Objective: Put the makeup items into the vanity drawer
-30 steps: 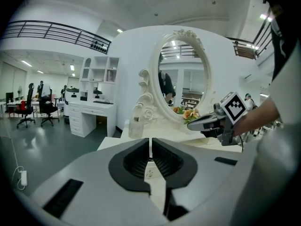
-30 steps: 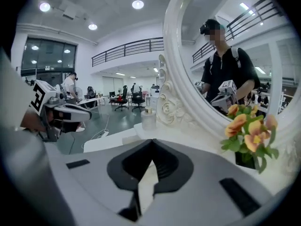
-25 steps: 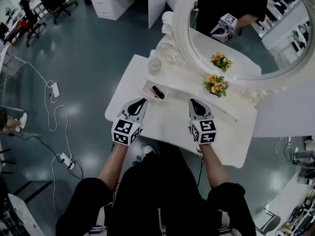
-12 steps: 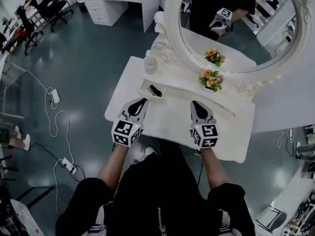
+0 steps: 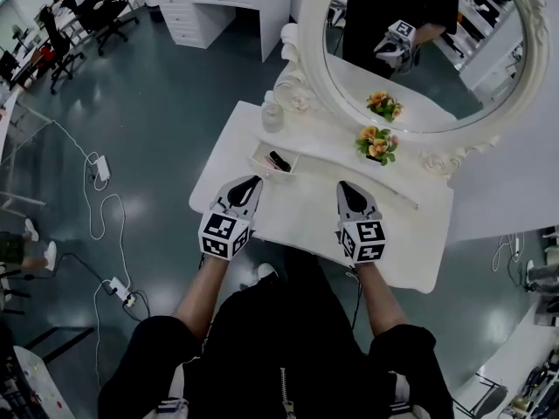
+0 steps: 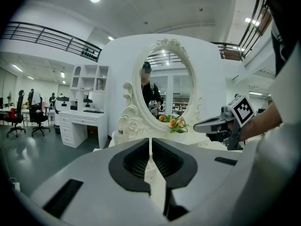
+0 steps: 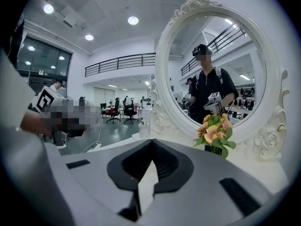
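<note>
Jaws on the left gripper [image 5: 253, 181] are sitting together, with only a hairline slit showing between them and nothing in it. This gripper is being held over the near left part of the white vanity top [image 5: 306, 221], pointing toward the mirror [image 5: 410, 59].

Just beyond its tips and slightly to the right, a small white tray [image 5: 262, 154] is resting on the tabletop. A dark makeup item [image 5: 279, 161] is lying in it, clear of both pairs of jaws. Farther back, a glass jar [image 5: 272, 117] is standing at the foot of the mirror's ornate frame.

To the right, orange flowers [image 5: 376, 144] are standing against the mirror. Nearer, the right gripper [image 5: 342, 185] is also being held over the tabletop. Its jaws are pressing shut on nothing, with the makeup item lying well off to their left.
</note>
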